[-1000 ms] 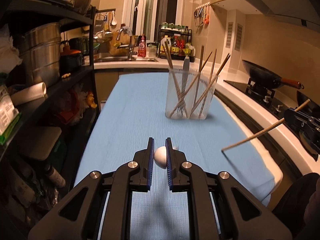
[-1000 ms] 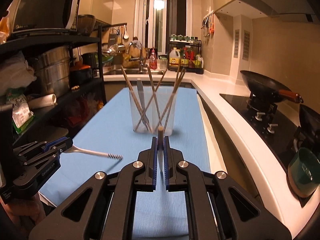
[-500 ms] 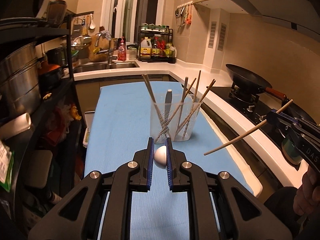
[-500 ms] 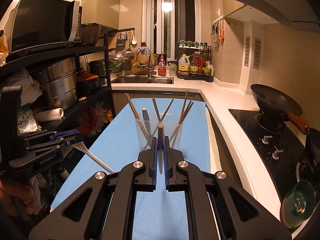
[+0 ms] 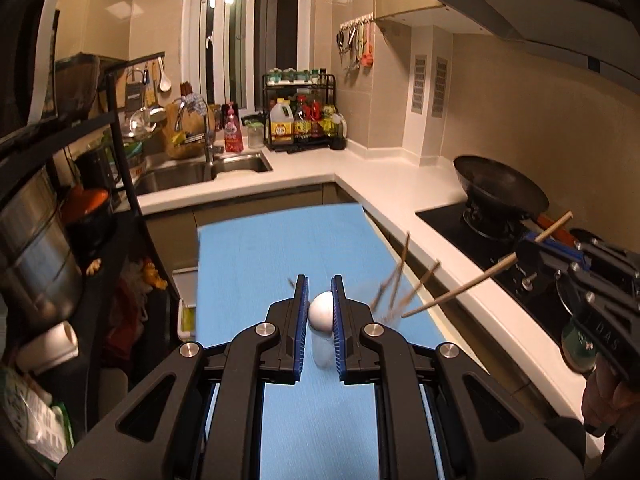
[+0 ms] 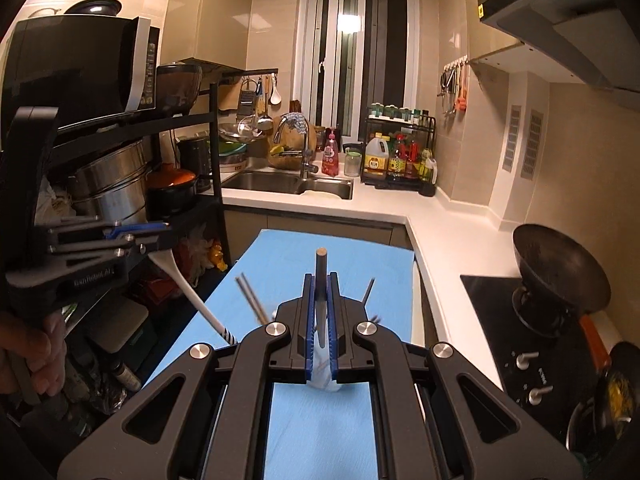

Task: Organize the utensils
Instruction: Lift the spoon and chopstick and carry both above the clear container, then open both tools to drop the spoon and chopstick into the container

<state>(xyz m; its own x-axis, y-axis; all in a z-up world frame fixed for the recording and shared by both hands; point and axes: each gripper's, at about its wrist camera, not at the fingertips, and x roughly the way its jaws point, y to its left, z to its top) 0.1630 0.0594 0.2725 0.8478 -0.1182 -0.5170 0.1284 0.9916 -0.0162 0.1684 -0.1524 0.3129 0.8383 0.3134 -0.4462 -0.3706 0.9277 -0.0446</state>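
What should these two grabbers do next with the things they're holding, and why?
Probably bring both down over the clear container and lower the utensils in. The left gripper is shut on a white spoon, the right gripper on a single chopstick. Both hang above the blue mat, and the container, already holding chopsticks, sits just below and ahead.

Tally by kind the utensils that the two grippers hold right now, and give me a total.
white spoon, in the left gripper: 1
wooden chopstick, in the right gripper: 1
Total: 2
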